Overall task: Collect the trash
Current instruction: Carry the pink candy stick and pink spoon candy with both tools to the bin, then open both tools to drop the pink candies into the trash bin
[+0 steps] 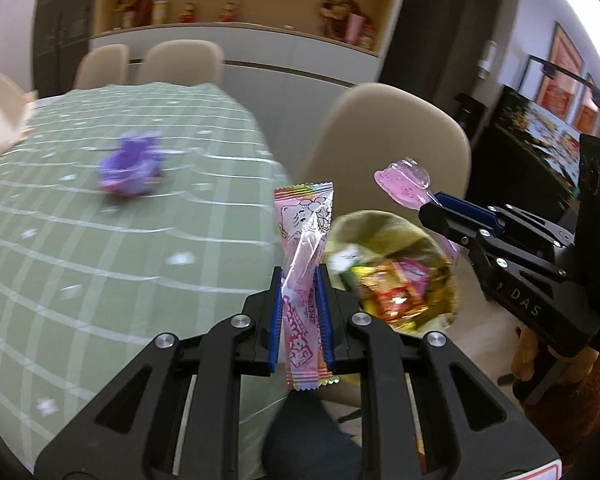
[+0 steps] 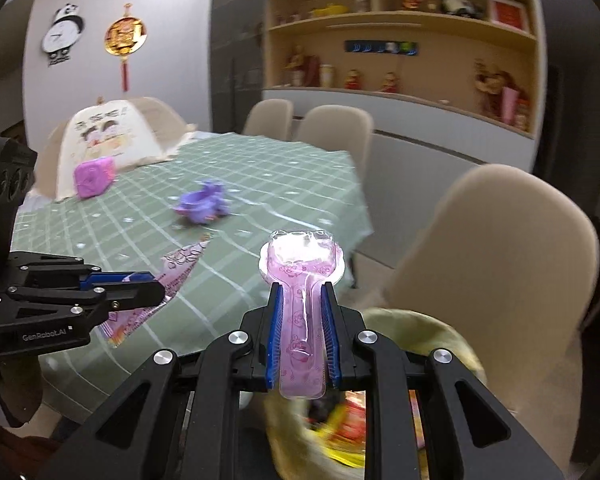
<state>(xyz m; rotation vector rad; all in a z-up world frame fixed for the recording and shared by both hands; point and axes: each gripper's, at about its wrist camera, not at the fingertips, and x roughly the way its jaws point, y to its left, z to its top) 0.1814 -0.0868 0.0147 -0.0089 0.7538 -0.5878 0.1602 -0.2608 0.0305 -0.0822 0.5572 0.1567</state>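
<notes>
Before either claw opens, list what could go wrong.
1. The pink candy wrapper in the left claw sits beside the trash bag, not clearly over it; it may land outside.
2. The pink plastic blister tray in the right claw pokes past the bag's rim and could catch it.

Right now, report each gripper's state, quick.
Left gripper: shut on the pink candy wrapper.
Right gripper: shut on the pink spoon-shaped plastic package.
</notes>
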